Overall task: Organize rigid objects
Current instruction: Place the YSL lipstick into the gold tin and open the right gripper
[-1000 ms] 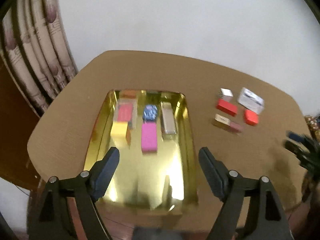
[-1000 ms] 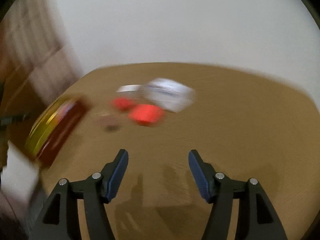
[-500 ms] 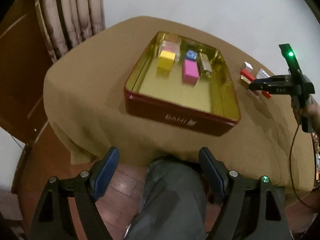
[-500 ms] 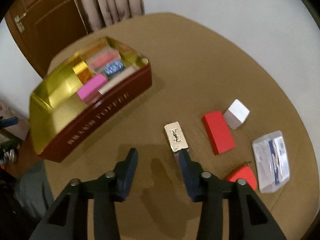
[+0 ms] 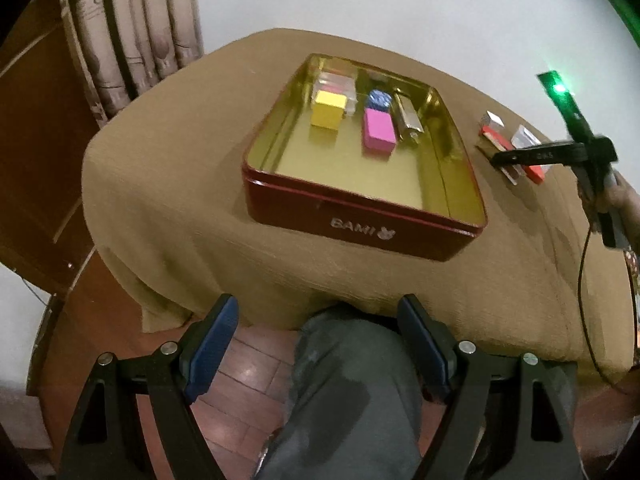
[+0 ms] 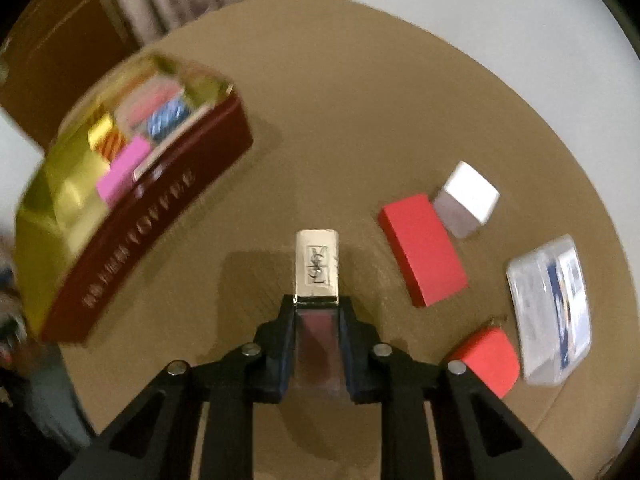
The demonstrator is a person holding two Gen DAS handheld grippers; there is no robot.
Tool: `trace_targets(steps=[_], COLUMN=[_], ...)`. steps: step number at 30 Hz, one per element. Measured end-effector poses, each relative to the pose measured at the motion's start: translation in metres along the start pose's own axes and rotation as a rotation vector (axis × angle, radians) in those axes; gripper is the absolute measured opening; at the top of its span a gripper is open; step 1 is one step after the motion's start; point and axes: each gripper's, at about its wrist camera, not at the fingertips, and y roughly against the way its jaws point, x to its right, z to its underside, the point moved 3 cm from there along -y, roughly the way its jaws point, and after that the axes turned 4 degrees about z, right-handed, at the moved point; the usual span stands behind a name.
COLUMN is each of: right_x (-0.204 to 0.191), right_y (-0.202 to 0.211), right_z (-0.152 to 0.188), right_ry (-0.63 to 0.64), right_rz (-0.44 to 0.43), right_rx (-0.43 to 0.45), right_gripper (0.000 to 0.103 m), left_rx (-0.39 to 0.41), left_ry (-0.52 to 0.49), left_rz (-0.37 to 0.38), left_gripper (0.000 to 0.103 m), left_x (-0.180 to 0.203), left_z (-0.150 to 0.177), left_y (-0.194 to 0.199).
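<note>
Lipstick (image 6: 317,270), gold-capped with a dark red translucent body, lies low over the worktop (image 6: 340,128), clamped between the right gripper's (image 6: 316,340) jaws. Beside it: two red blocks (image 6: 424,248), one white cube (image 6: 468,198), one clear case (image 6: 552,308). The red tin (image 5: 360,216) holds perhaps six items, blurred. The left gripper's (image 5: 316,346) jaws stand apart, empty.

Black triangular-framed left gripper (image 5: 316,344), blue jaws, silver screws; grey trousers (image 5: 344,392); green LED (image 5: 559,88)
</note>
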Motion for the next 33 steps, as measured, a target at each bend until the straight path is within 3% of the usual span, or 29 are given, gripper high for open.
trace_targets(steps=[2, 7, 9, 13, 16, 22, 27, 31, 33], right_x=[0.001, -0.04, -0.074, -0.135, -0.184, -0.218, -0.217, -0.213, -0.208], right_y=[0.021, 0.089, 0.099, 0.077, 0.04, -0.012, -0.026, -0.028, -0.028], right_z=[0.002, -0.02, -0.037, -0.055, -0.073, -0.092, -0.107, -0.122, -0.124], right_ry=[-0.095, -0.243, -0.273, -0.287, -0.247, -0.282, -0.327, -0.341, -0.372], right_rz=[-0.019, -0.276, -0.343, -0.433, -0.412, -0.388, -0.345, -0.29, -0.357], right_rx=[0.044, 0.159, 0.139, 0.042, -0.007, -0.117, -0.11, -0.04, 0.003], right_gripper=[0.02, 0.02, 0.02, 0.02, 0.02, 0.02, 0.02, 0.023, 0.026], left_rx=[0.01, -0.002, -0.001, 0.039, 0.069, 0.032, 0.033, 0.031, 0.021], left_ry=[0.024, 0.076, 0.093, 0.09, 0.09, 0.102, 0.098, 0.076, 0.076], left_rz=[0.02, 0.041, 0.046, 0.015, -0.004, 0.013, 0.019, 0.009, 0.017], left_gripper=[0.078, 0.078, 0.078, 0.078, 0.08, 0.081, 0.081, 0.081, 0.081], left_x=[-0.004, -0.014, -0.019, -0.025, -0.027, -0.029, -0.028, -0.025, -0.024], left_z=[-0.002, -0.003, -0.004, -0.006, -0.006, -0.004, -0.002, 0.0, 0.001], left_y=[0.005, 0.007, 0.01, 0.024, 0.03, 0.024, 0.024, 0.023, 0.021])
